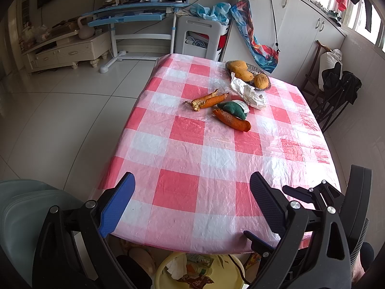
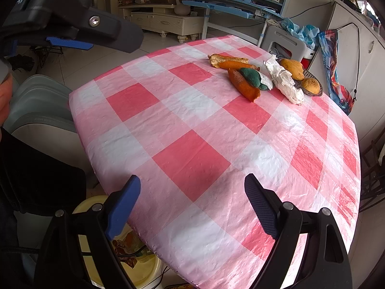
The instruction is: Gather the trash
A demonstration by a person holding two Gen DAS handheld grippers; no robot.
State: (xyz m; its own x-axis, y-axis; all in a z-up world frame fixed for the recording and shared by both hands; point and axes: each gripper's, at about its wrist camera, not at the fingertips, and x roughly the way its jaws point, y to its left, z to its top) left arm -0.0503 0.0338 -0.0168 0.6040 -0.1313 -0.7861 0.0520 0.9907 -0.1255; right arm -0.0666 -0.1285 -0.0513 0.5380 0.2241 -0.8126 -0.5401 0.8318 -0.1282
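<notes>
On the pink checked tablecloth [image 1: 178, 187] [image 2: 192, 163] lie orange peel pieces [image 1: 232, 120] [image 2: 244, 85], a second peel [image 1: 207, 100] [image 2: 228, 62], a green scrap [image 1: 233, 109] [image 2: 251, 77] and a crumpled white paper [image 1: 249, 94] [image 2: 285, 82]. A yellow bin [image 1: 168, 272] [image 2: 144, 272] with trash in it stands on the floor under the near table edge. My left gripper [image 1: 192, 185] hovers open over the near edge, far from the trash. My right gripper [image 2: 192, 187] is open too, with nothing between its fingers.
A woven dish [image 1: 264, 85] [image 2: 312, 91] with yellow fruit sits behind the paper. A grey padded chair [image 1: 26, 204] [image 2: 36, 110] is at the left. Folding chairs [image 1: 336, 91] stand at the right. A blue desk [image 1: 134, 14] and a white cabinet [image 1: 300, 24] lie beyond.
</notes>
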